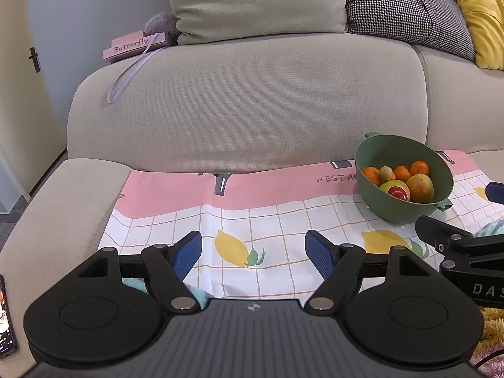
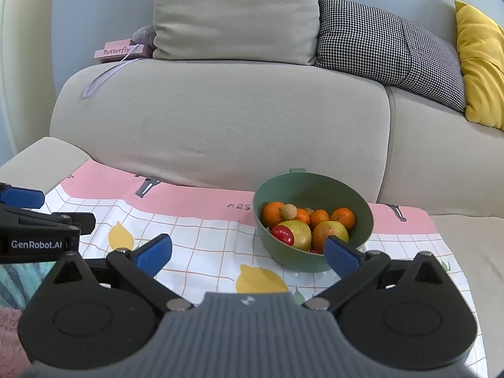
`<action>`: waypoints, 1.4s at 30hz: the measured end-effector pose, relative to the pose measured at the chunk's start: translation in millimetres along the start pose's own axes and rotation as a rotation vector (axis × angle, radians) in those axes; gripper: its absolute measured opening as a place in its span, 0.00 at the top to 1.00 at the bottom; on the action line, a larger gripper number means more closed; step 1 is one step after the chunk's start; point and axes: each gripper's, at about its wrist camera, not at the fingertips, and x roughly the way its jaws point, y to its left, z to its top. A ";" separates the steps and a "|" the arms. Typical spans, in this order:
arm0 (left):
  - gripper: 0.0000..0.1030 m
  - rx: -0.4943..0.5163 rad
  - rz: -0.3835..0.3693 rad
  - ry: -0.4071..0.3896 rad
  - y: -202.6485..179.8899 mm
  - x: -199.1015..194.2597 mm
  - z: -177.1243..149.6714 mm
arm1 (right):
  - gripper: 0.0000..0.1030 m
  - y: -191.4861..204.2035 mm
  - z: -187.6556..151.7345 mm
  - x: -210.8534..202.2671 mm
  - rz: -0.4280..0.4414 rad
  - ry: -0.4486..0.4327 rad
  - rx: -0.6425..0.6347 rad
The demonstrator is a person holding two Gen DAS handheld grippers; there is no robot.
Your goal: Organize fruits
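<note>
A green bowl [image 1: 406, 211] stands on a checked cloth [image 1: 283, 220] on the sofa seat; it also shows in the right wrist view [image 2: 315, 186]. It holds several oranges [image 2: 273, 214], a yellow-red mango [image 2: 329, 231], a yellow-green fruit [image 2: 299, 234], a red fruit [image 2: 282, 234] and a small brown fruit [image 2: 289, 211]. My left gripper [image 1: 253, 253] is open and empty over the cloth, left of the bowl. My right gripper [image 2: 249, 252] is open and empty, just in front of the bowl.
The sofa back [image 2: 220, 119] rises behind the cloth with beige [image 2: 236, 12], houndstooth [image 2: 387, 47] and yellow [image 2: 482, 63] cushions. A pink "Butterfly" box [image 1: 135, 45] lies on the sofa back. A phone [image 1: 6, 318] lies on the left armrest.
</note>
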 end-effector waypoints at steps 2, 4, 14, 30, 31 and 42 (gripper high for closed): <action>0.15 -0.001 0.002 0.001 0.9 0.2 -0.1 | 0.04 -0.2 0.0 0.1 0.001 0.000 -0.001; 0.15 -0.004 0.004 0.002 2.0 -1.0 -0.5 | 0.04 -0.5 0.0 0.4 0.000 0.002 -0.002; 0.15 0.002 0.008 0.007 0.6 -1.8 -1.6 | 0.04 -0.8 1.1 2.0 -0.006 0.006 0.004; 0.15 0.002 0.007 0.006 0.8 -1.8 -1.8 | 0.04 -0.1 0.7 1.5 -0.008 0.006 0.005; 0.15 0.002 0.007 0.007 0.8 -1.8 -1.8 | 0.04 0.0 0.4 1.4 -0.007 0.006 0.005; 0.15 -0.001 0.007 0.003 1.2 -1.9 -1.9 | 0.04 -0.3 -0.2 0.9 -0.005 0.004 -0.001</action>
